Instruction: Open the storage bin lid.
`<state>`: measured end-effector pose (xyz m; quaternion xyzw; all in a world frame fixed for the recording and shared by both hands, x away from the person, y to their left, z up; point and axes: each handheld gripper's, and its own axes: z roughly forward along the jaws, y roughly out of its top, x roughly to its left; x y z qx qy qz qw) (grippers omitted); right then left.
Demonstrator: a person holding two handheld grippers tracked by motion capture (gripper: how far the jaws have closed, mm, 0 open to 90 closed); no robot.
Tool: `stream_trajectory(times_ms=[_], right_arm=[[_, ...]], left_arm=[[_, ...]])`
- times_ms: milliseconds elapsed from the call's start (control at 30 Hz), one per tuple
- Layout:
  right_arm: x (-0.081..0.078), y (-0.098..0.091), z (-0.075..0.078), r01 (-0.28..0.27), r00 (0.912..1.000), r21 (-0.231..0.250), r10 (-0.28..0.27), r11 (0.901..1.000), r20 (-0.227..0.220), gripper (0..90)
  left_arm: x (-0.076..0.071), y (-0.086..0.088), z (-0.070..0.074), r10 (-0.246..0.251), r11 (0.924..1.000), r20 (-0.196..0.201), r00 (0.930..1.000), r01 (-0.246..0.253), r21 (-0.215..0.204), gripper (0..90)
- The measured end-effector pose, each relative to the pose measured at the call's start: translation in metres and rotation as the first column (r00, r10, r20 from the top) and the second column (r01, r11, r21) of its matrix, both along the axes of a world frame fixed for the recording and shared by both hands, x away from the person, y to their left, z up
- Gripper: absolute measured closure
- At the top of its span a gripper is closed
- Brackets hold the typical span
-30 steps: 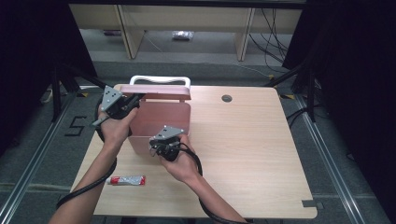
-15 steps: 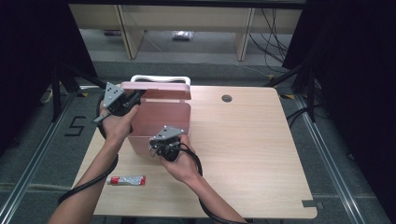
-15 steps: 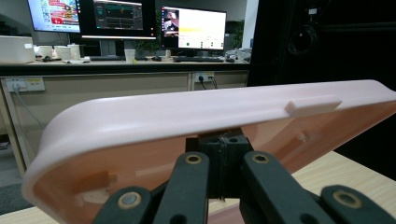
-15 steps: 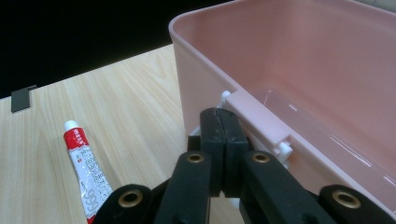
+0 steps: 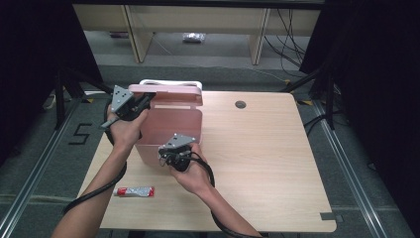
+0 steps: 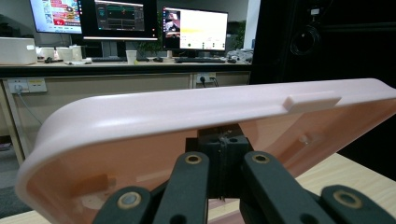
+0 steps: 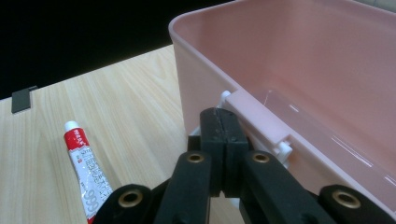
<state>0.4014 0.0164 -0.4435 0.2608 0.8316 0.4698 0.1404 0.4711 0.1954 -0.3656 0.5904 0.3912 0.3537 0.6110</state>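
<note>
High view looks down; both gripper views closely share the pink box [image 5: 171, 126].

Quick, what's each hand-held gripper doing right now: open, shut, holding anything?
Left hand-held gripper: shut, jaws pressed together under the pink box lid.
Right hand-held gripper: shut, against the latch on the pink box.

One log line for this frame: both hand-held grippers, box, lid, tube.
left hand-held gripper: shut, under raised lid | right hand-held gripper: shut, at latch of open pink box | tube: on table
</note>
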Motion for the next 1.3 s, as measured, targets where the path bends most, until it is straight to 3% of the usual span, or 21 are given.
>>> stream_trajectory(times_ms=[1300], right_arm=[[0.0,-0.001,-0.001,-0.003,1.0,0.003,0.003,1.0,0.009,90.0]], left_arm=[[0.012,-0.003,0.0,0.028,0.9995,0.004,0.9996,-0.028,0.012,89.5]])
